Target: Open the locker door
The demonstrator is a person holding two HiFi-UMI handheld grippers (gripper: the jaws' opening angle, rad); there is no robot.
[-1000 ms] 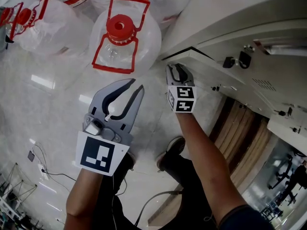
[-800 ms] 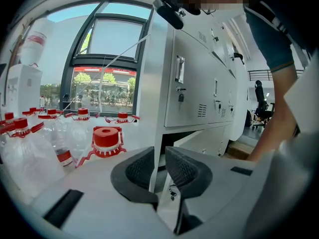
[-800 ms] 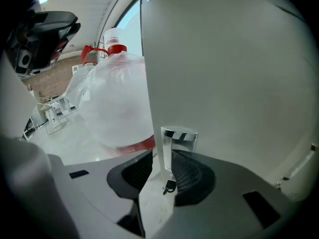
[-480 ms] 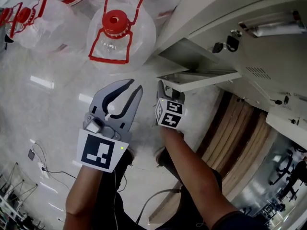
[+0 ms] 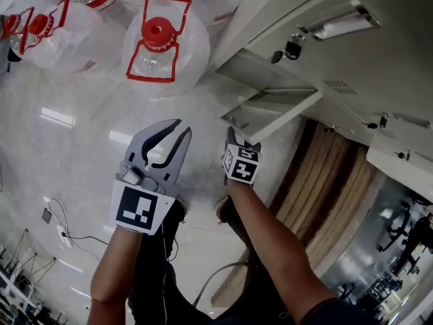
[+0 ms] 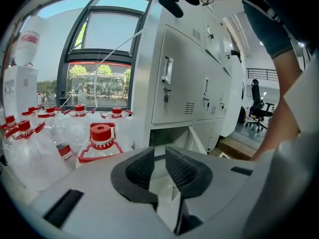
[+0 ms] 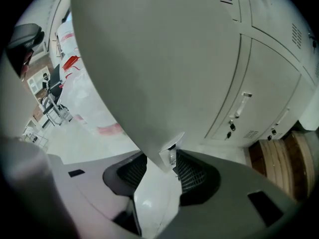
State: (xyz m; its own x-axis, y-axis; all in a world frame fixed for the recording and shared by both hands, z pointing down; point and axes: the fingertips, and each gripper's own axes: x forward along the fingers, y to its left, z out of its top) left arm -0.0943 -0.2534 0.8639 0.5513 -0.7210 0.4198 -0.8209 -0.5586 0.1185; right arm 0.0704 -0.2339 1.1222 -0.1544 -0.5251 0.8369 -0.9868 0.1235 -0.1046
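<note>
**Locker door swung out, its corner between our right gripper's jaws**

We see the locker door (image 5: 274, 110) standing well out from the white lockers (image 5: 379, 59), at 1 o'clock from our right gripper (image 5: 240, 141). That gripper's jaws have just been opening and stand wide, with the door's lower corner between them, unclamped. Our left gripper (image 5: 181, 131) hangs empty at 9 o'clock from it, jaws slightly apart. Below lies a glossy pale floor (image 5: 81, 114), with red-capped water bottles (image 5: 157, 42) at 11 o'clock and wooden boards (image 5: 318, 181) at 4. A second ago the door was barely ajar.
</note>
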